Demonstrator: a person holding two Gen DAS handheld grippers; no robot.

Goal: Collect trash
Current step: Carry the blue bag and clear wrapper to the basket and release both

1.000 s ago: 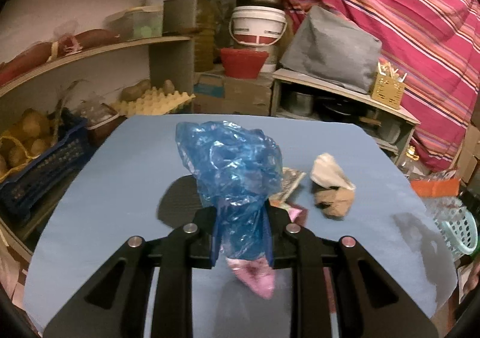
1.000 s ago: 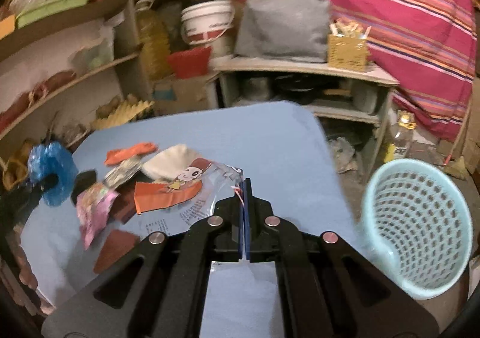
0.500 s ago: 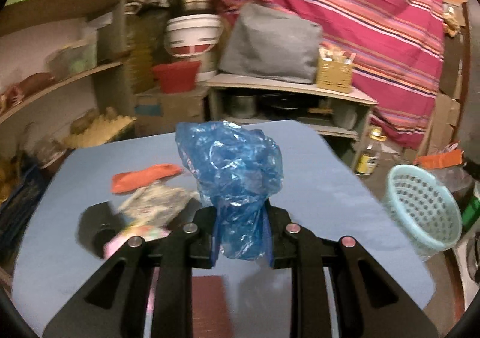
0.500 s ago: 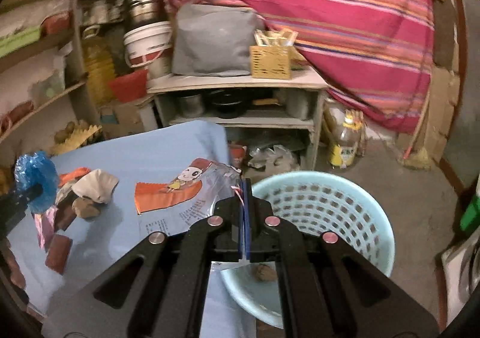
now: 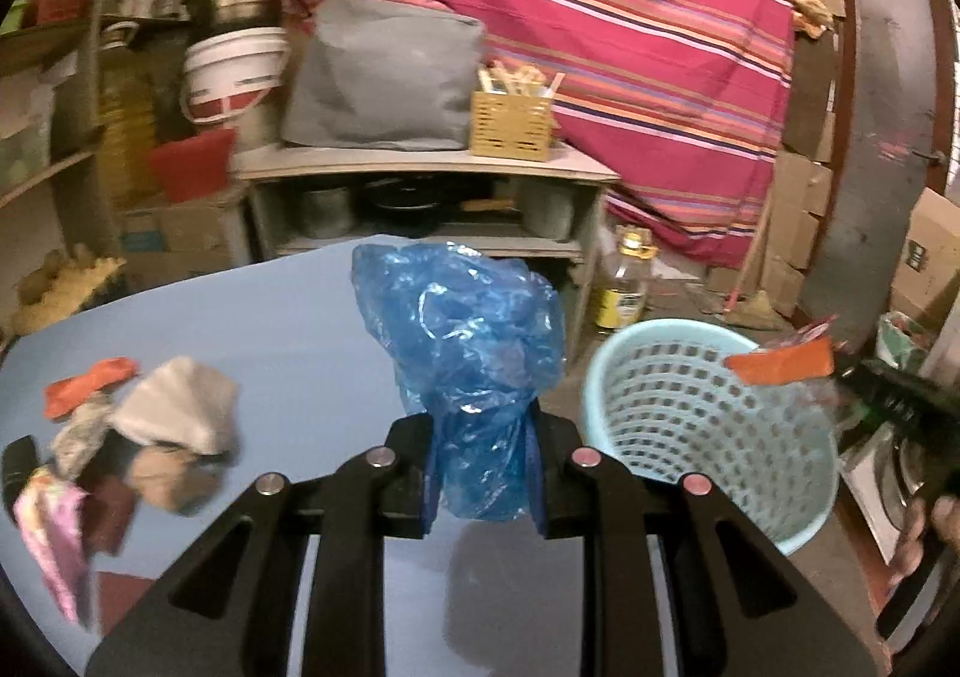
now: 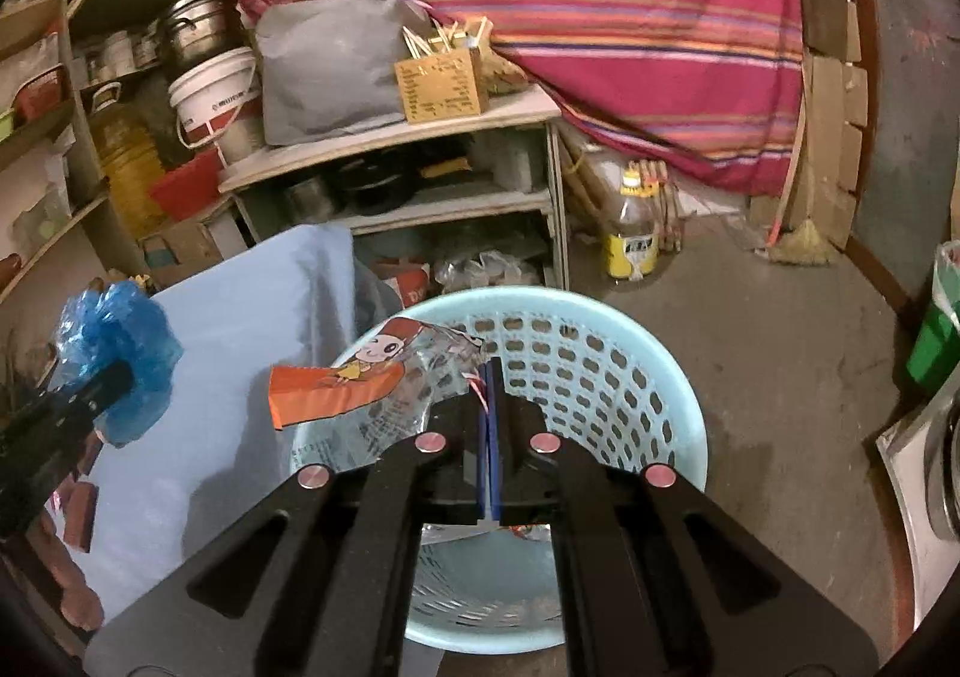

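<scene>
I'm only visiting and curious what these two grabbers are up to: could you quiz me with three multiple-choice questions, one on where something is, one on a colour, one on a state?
1. Where is the cartoon wrapper?
A. over the basket
B. flat on the table
C. on a shelf

2. What colour is the crumpled bag in the left gripper?
A. green
B. blue
C. white

3. How is the right gripper?
A. wide open, empty
B. open around a bottle
C. shut on the wrapper

Answers: 1 A, it hangs above the basket's opening; 2 B, the plastic is clearly blue; 3 C, the jaws meet with the wrapper's edge pinched between.
</scene>
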